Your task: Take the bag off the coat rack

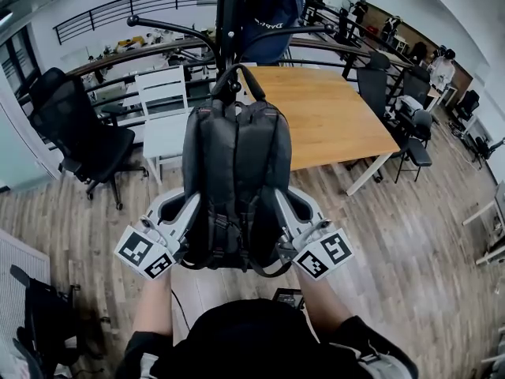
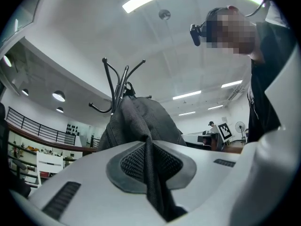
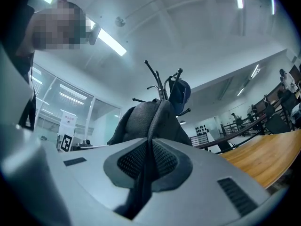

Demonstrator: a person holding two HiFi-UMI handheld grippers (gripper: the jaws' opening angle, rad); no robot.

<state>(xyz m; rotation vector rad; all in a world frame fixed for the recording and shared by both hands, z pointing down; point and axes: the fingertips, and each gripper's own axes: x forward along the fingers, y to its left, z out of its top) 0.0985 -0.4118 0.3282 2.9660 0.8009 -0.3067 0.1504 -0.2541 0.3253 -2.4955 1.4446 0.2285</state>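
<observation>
Grey woven backpack [image 1: 237, 172], curved metal hooks [image 1: 170, 27]

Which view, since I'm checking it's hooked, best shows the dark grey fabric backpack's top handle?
The head view: the top handle arches up against the black metal coat rack. Both gripper views look up the dark grey fabric backpack, whose bulk mostly hides the handle; only rack prongs show above.
</observation>
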